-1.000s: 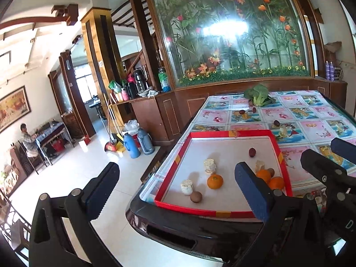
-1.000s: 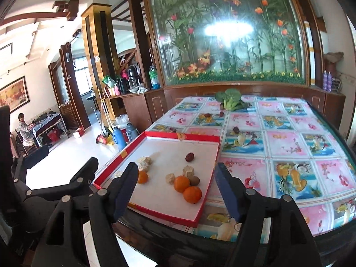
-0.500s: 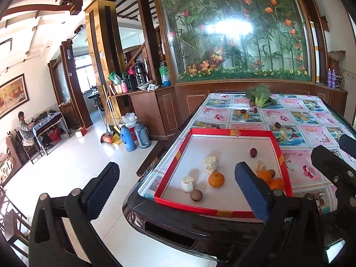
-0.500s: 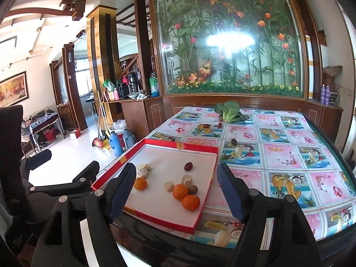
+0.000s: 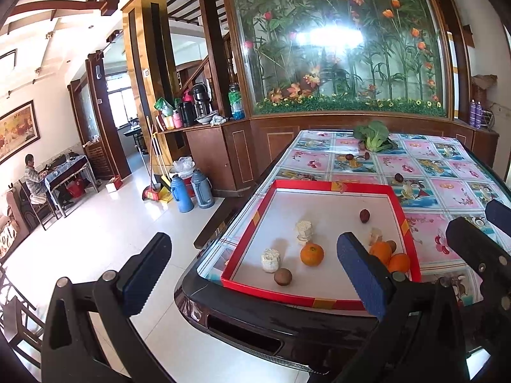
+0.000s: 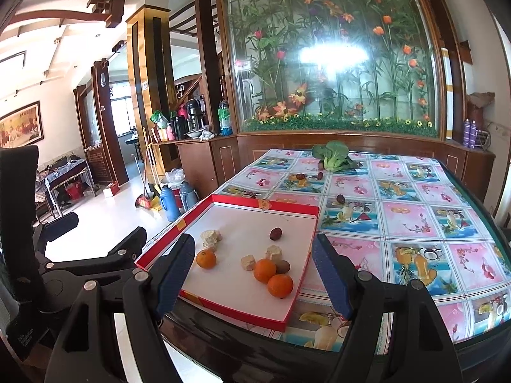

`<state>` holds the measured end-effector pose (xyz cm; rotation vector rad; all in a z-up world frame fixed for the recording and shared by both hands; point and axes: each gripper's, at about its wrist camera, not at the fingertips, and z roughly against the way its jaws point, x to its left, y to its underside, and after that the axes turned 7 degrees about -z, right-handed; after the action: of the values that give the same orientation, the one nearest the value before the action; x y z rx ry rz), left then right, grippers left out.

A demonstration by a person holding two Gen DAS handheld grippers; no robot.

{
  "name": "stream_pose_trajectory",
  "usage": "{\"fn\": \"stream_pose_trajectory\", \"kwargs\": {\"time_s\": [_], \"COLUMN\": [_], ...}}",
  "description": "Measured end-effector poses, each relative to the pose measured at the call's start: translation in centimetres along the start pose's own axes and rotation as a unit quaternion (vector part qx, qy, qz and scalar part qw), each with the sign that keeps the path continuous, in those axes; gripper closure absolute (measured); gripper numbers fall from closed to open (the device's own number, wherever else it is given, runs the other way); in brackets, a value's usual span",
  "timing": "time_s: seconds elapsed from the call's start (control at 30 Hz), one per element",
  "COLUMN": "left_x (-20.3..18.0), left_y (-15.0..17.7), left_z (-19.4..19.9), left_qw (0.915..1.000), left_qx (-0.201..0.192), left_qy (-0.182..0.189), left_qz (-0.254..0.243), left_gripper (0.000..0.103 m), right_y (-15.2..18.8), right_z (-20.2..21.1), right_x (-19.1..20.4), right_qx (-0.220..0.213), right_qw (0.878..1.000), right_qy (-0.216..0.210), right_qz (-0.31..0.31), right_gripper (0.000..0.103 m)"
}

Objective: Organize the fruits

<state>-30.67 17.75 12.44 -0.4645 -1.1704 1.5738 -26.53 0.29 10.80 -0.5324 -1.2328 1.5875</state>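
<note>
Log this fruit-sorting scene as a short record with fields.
container: red-rimmed tray on the near corner of the table
oranges in tray: three; one alone, two touching
other items in tray: pale corn-cob-like chunks, brown round fruit, dark red fruit
outside tray: dark fruit on the tablecloth, leafy green vegetable at the far end
left hand-held gripper: open, empty
right hand-held gripper: open, empty, short of the tray

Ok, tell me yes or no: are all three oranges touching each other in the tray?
No. Two oranges touch near the tray's right edge; the third sits apart, left.
</note>
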Motion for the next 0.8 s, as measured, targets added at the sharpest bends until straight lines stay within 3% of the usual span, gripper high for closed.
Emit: {"fn": "stream_pose_trajectory", "kwargs": {"time_s": [0.8], "left_x": [0.00], "left_y": [0.20], "left_z": [-0.11], "left_qw": [1.0000], "left_qx": [0.005], "left_qy": [0.004], "left_qz": [-0.002], "left_gripper": [0.000], "right_y": [0.44], "right_z": [-0.11], "right_x": [0.29], "right_qx": [0.010], "right_qw": [1.000], "right_qy": [0.000], "right_qz": [0.004], "right_gripper": [0.027]}}
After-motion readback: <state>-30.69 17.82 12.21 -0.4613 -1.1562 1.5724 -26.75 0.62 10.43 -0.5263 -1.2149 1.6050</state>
